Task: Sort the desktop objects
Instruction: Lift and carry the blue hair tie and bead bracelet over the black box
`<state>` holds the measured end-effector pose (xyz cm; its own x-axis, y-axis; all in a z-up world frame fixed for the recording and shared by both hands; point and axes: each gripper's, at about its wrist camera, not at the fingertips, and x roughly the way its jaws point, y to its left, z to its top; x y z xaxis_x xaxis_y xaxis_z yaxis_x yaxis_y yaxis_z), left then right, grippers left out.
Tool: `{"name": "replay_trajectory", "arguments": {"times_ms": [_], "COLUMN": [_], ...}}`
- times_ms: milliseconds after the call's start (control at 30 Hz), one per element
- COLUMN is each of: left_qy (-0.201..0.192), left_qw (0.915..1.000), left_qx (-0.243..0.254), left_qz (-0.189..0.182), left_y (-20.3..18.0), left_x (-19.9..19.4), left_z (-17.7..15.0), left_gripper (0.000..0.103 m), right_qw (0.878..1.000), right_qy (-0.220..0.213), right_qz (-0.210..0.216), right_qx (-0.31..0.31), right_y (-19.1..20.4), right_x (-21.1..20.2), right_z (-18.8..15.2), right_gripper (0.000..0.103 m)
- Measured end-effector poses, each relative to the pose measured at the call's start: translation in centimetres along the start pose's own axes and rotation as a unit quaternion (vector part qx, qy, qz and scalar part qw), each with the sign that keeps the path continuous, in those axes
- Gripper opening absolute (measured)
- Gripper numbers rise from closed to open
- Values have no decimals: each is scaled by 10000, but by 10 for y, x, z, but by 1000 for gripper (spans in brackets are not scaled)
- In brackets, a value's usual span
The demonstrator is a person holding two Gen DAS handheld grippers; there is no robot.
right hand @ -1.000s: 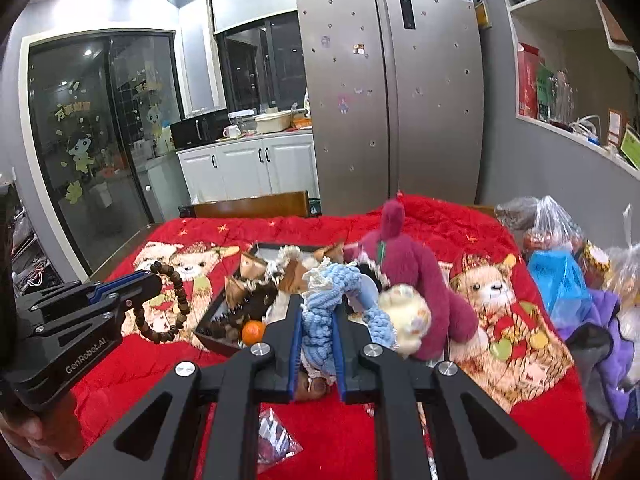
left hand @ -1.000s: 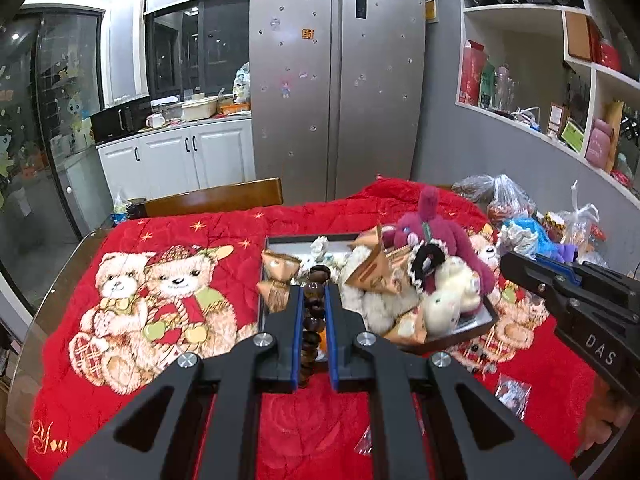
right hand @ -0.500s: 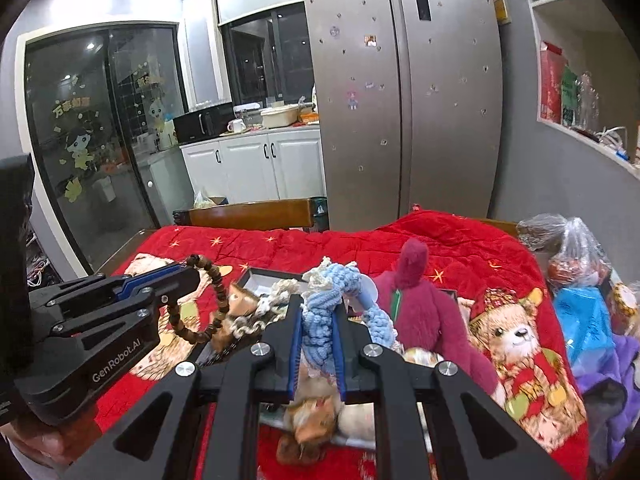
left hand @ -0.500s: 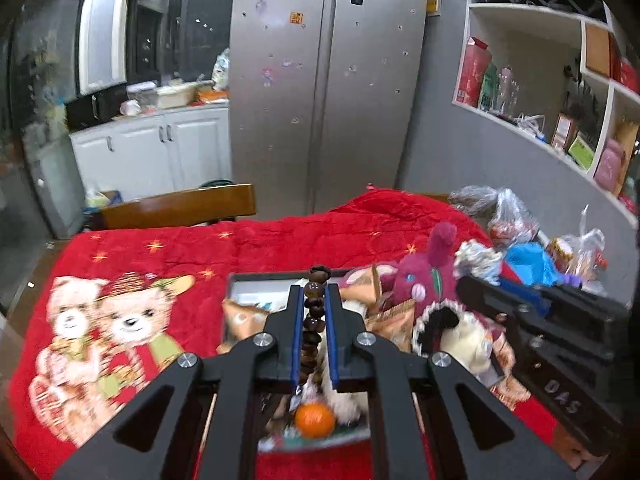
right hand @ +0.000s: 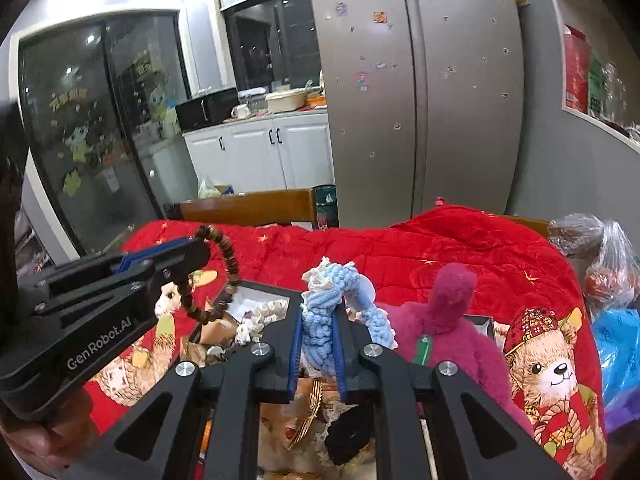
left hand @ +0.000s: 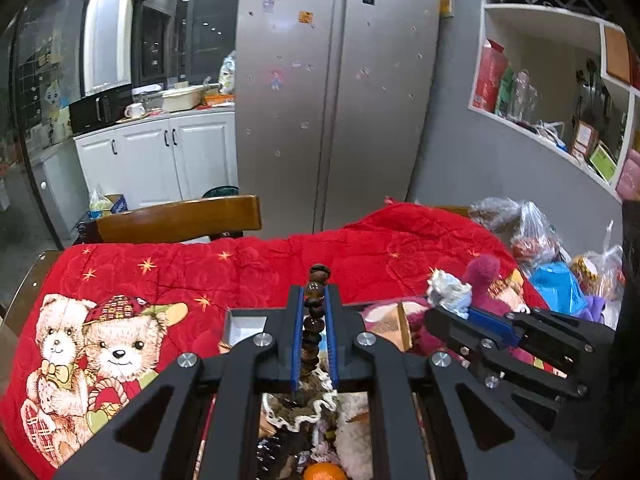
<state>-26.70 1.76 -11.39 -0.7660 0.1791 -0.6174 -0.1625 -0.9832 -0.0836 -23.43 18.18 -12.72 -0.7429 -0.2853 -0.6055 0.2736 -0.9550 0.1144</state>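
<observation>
My left gripper (left hand: pixel 314 300) is shut on a string of dark brown wooden beads (left hand: pixel 313 322); in the right wrist view the same gripper (right hand: pixel 196 252) holds the bead loop (right hand: pixel 224 264) hanging in a curve. My right gripper (right hand: pixel 318 312) is shut on a blue and white knitted rope toy (right hand: pixel 328 304); the left wrist view shows it (left hand: pixel 436 314) at right with the rope toy (left hand: pixel 450 292) sticking out. Both hover over a dark tray (left hand: pixel 244 322) crowded with small toys, on a red bear-print blanket (left hand: pixel 168 280).
A magenta plush (right hand: pixel 452 328) lies over the tray's right side. An orange (left hand: pixel 324 472) sits at its near end. Plastic bags (left hand: pixel 532 236) crowd the table's right edge. A wooden chair back (left hand: pixel 176 220) stands behind the table, with a fridge (left hand: pixel 336 92) beyond. A hand (right hand: pixel 48 440) grips the left tool.
Both grippers have moved forward and slightly down over the tray, still holding the beads and the rope toy. The tray now lies beneath the fingers instead of ahead of them.
</observation>
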Motion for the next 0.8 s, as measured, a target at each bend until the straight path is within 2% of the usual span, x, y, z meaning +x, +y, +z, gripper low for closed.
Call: {"name": "replay_trajectory", "arguments": {"times_ms": [567,800], "left_qy": [143,183], "left_qw": [9996,9996], "left_qx": [198,118], "left_qz": [120,151], "left_y": [-3,2], "left_x": [9,12], "left_z": [-8,-9], "left_gripper": [11,11], "right_qw": [10000,9999], "right_qy": [44,110], "right_qz": [49,80], "right_qx": [2,78], "right_y": [1,-5], "right_x": [-1,3], "right_z": [1,1], "right_gripper": [14,14]}}
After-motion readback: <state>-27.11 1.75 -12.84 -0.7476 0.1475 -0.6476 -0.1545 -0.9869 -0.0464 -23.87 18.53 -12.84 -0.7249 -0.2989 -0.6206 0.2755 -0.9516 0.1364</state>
